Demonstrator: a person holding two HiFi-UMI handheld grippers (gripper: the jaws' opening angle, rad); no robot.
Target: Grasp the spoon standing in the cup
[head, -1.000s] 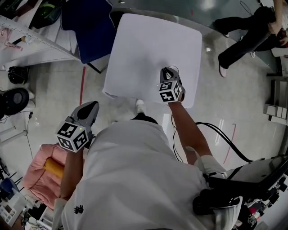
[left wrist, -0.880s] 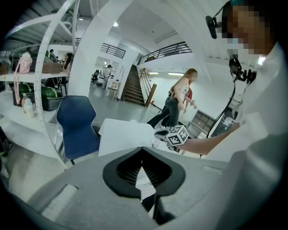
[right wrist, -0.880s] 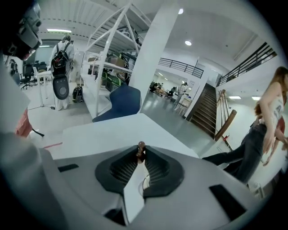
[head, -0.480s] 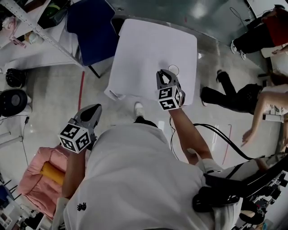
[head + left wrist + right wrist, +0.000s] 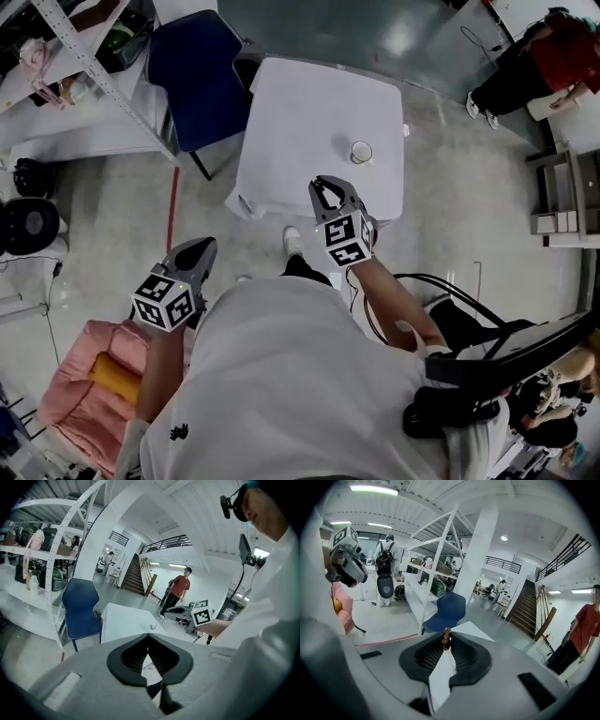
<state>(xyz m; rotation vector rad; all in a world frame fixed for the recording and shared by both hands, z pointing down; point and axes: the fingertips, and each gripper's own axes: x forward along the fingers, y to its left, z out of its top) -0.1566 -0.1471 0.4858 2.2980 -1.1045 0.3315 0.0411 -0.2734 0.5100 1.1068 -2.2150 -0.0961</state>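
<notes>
A small white cup stands near the right edge of the white table; the left gripper view shows the cup far off. My right gripper hangs over the table's near edge, short of the cup. Its jaws are shut on the spoon: a brown knobbed handle end pokes out between the tips, and the rest of it is hidden. My left gripper is low at my left side over the floor, shut with nothing in it.
A blue chair stands at the table's left, with a metal shelf rack beyond it. A pink cushion lies on the floor at lower left. Cables and dark equipment are at my right. People are at the far right.
My right gripper has drawn back from the cup toward me, so the cup now stands apart from it. The left gripper has hardly moved.
</notes>
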